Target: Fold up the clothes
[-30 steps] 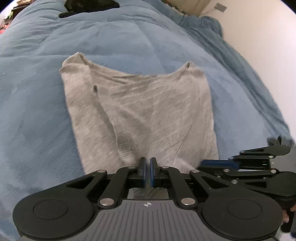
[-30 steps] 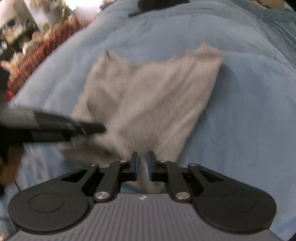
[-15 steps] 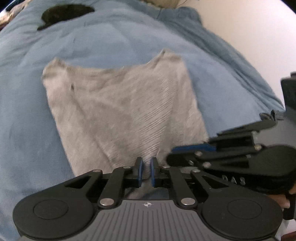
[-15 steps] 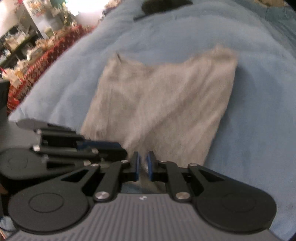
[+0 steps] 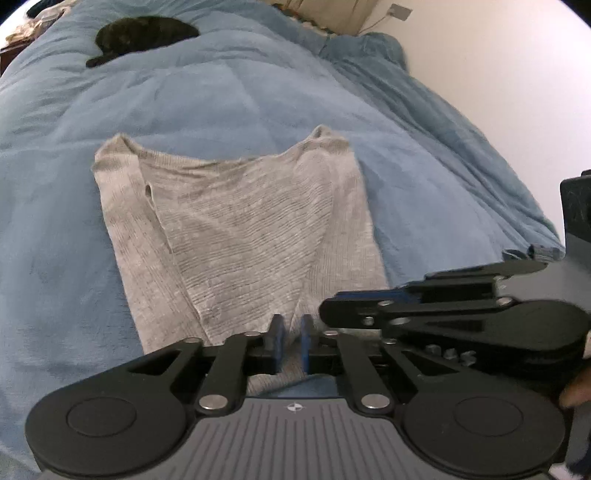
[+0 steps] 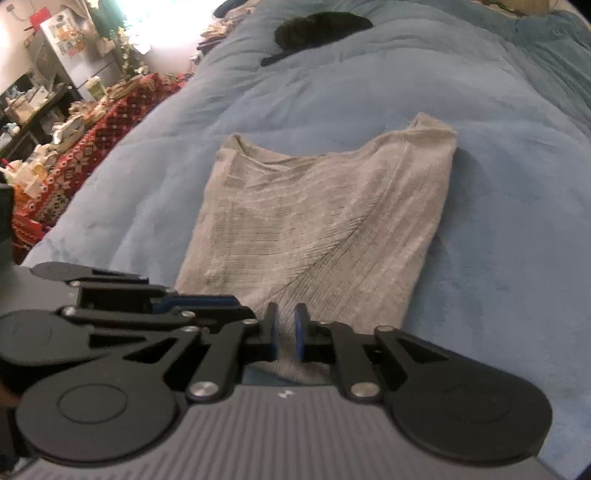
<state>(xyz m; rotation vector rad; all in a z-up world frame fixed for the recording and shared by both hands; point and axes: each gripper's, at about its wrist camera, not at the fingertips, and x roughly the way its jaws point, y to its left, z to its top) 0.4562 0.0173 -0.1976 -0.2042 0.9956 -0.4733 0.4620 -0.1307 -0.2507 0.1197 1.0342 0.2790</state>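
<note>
1. Blue comforter (image 5: 229, 96) covers the bed. A grey knit top (image 5: 240, 236) lies spread on it, sides folded inward, its two far corners peaked with the edge dipping between them.
2. Far end of the bed: a black mass (image 5: 144, 35) on the comforter; what it is cannot be told.
3. Right of the bed, left wrist view: a bare pale wall (image 5: 498, 74).
4. Left of the bed, right wrist view: a red patterned cloth (image 6: 88, 136) over a low surface heaped with small clutter, shelves behind it.
5. Nothing lies on the top. The two tools crowd its near hem; each hides part of the hem from the other's camera.
6. Left gripper (image 5: 290, 341): blue pads drawn in narrow, grey fabric of the near hem bunched between them; clamped on the top.
7. Right gripper (image 6: 285, 332): the same, pads close together with the hem pinched between them, just right of the left gripper.
8. Both tools sit side by side at the near hem, nearly touching.
</note>
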